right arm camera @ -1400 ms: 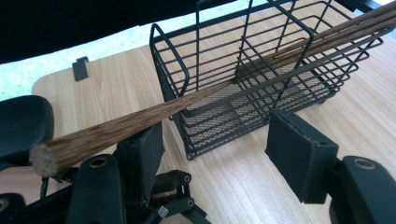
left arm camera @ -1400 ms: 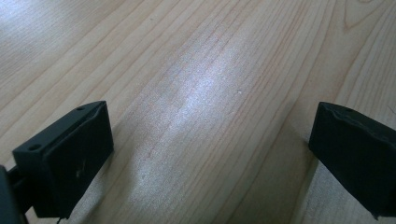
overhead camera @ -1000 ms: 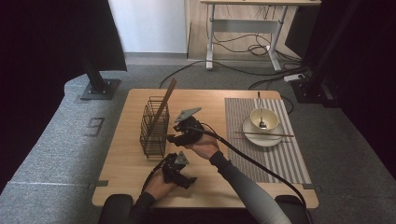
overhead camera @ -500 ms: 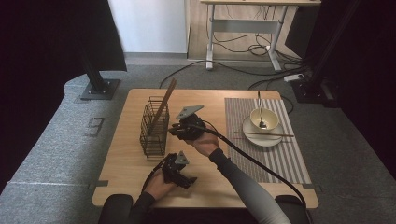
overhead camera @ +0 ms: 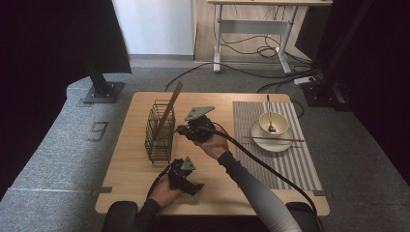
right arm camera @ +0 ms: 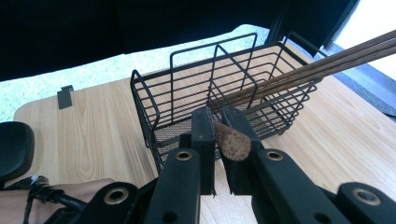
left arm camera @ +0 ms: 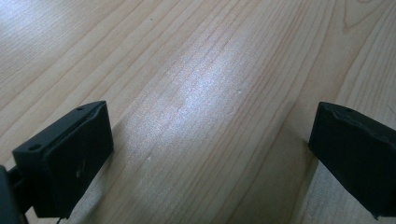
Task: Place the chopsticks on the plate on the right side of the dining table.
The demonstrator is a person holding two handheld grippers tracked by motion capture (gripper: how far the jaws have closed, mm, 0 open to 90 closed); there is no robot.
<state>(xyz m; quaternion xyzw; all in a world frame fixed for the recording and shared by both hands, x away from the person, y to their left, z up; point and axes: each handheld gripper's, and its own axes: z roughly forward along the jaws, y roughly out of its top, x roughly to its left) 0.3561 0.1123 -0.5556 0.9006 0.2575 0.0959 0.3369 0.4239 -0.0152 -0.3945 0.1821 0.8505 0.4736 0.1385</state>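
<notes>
Right tongs [right arm camera: 218, 135] have just been closing and are now clamped on the low end of the chopsticks [right arm camera: 322, 58], which lean out of the wire basket [right arm camera: 154, 109] toward 1 o'clock, likely for lifting out. Left tongs [left arm camera: 210, 154] sit apart, idle on the tabletop [left arm camera: 196, 70].

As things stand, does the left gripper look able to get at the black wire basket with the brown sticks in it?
Probably yes. The left gripper lies open on the bare wooden table, just in front of the black wire basket, with nothing between them. The right gripper works at the basket's other side.
</notes>
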